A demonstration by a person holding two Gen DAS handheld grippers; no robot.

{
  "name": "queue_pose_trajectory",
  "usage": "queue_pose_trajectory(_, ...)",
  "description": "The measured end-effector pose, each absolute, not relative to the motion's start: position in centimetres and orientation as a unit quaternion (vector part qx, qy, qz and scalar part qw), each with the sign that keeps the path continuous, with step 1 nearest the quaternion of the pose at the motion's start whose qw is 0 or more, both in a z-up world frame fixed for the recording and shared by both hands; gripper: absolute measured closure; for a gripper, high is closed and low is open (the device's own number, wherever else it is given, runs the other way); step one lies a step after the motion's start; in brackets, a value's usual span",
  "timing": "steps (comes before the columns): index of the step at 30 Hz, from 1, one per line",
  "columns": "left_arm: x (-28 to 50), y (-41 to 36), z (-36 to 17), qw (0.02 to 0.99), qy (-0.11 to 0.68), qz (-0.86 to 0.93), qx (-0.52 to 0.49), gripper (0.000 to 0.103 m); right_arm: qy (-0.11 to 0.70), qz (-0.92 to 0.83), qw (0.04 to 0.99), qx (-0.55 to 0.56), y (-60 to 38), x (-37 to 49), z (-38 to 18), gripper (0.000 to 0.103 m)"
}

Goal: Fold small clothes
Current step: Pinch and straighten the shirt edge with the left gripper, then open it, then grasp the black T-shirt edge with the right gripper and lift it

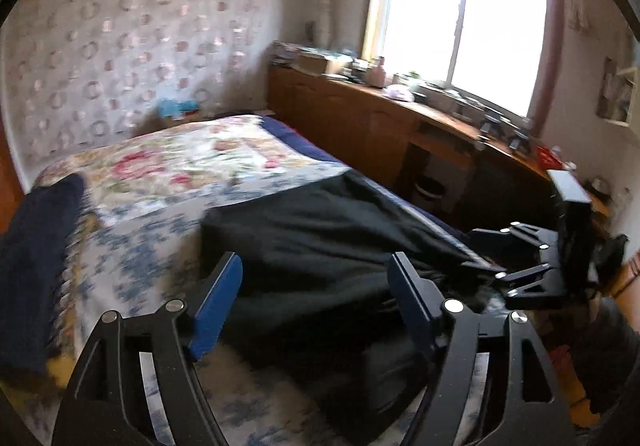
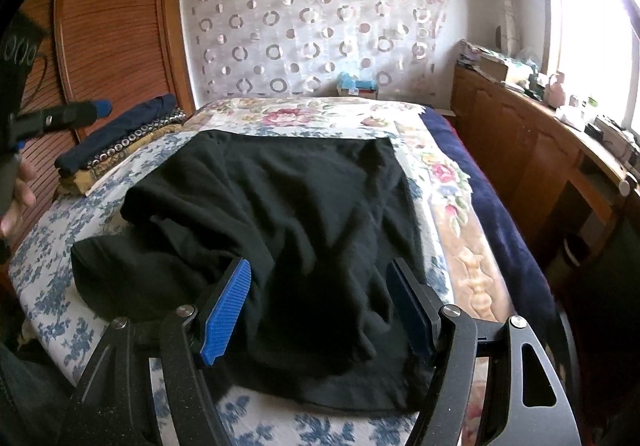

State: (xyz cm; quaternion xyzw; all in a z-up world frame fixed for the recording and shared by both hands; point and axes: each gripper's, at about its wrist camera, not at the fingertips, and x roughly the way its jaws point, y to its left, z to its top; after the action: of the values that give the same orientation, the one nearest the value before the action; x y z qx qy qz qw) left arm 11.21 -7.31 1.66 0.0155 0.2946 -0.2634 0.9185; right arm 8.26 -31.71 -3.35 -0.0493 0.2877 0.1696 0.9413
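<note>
A black garment (image 2: 280, 214) lies spread and rumpled on the floral bedspread (image 2: 52, 270), partly folded at its left side. It also shows in the left wrist view (image 1: 320, 230). My right gripper (image 2: 318, 310) is open just above the garment's near edge, holding nothing. My left gripper (image 1: 316, 306) is open over the garment's near left part, empty. The right gripper also appears in the left wrist view (image 1: 532, 278) at the right, by the garment's edge. The left gripper shows at the far left of the right wrist view (image 2: 56, 118), raised.
A stack of folded dark and patterned clothes (image 2: 120, 138) sits at the bed's left side by a wooden wardrobe (image 2: 112, 26). A long wooden cabinet (image 1: 380, 118) with clutter runs under the window on the right. A dark blue blanket (image 2: 480, 190) edges the bed.
</note>
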Motion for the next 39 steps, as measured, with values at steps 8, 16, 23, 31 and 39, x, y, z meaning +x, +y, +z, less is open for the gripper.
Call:
queue_pose_trajectory(8, 10.9, -1.4, 0.2, 0.936, 0.296, -0.189, -0.004, 0.027, 0.284, 0.206, 0.933, -0.077, -27.8, 11.0, -2.3, 0.031)
queue_pose_trajectory(16, 10.7, 1.7, -0.8, 0.942, 0.294, -0.161, -0.018, 0.027, 0.281, 0.267, 0.914, -0.118, -21.8, 14.2, -1.2, 0.031)
queue_pose_trajectory(23, 10.5, 2.4, -1.3, 0.944, 0.294, -0.149, -0.012, 0.027, 0.295, 0.306, 0.893, -0.148, -16.8, 16.8, -1.3, 0.031)
queue_pose_trajectory(31, 9.9, 3.4, -1.7, 0.948, 0.287, -0.139, -0.014, 0.027, 0.323, 0.346, 0.863, -0.176, -13.1, 18.5, -2.8, 0.031)
queue_pose_trajectory(39, 9.5, 4.5, -1.8, 0.950, 0.281, -0.134, -0.026, 0.027, 0.355, 0.369, 0.836, -0.197, -10.8, 19.1, -4.1, 0.031)
